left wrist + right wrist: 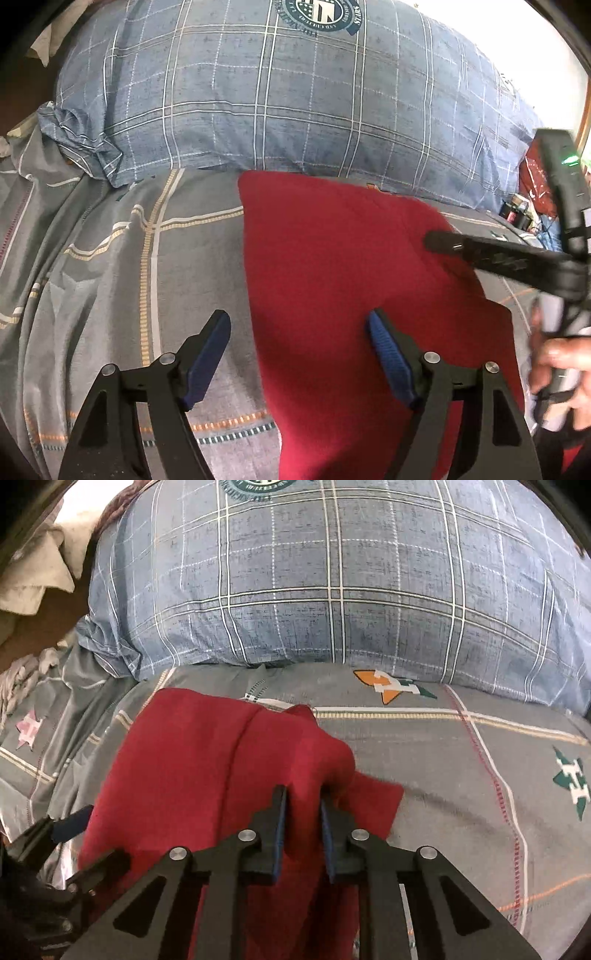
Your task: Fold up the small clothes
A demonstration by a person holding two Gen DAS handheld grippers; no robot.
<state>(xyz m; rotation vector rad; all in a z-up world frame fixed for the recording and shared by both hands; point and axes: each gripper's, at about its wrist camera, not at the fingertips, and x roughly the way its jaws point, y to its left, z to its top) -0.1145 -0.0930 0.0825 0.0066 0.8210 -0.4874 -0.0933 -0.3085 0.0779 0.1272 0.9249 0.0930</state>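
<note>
Red cloth [207, 760] on the bed [443, 775], its near end cut off.
Right gripper [303, 805] pinches a fold at 6 o'clock; left gripper [295, 332] gapes over its edge. Pillow [332, 590] at 12 o'clock.

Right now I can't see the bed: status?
Left tool open, over red cloth's left edge. Right tool shut on red cloth, raising a fold. Pillow beyond, not in the way.

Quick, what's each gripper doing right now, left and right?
Left gripper: open, holding nothing, over the red cloth's edge.
Right gripper: shut on the red cloth.
</note>
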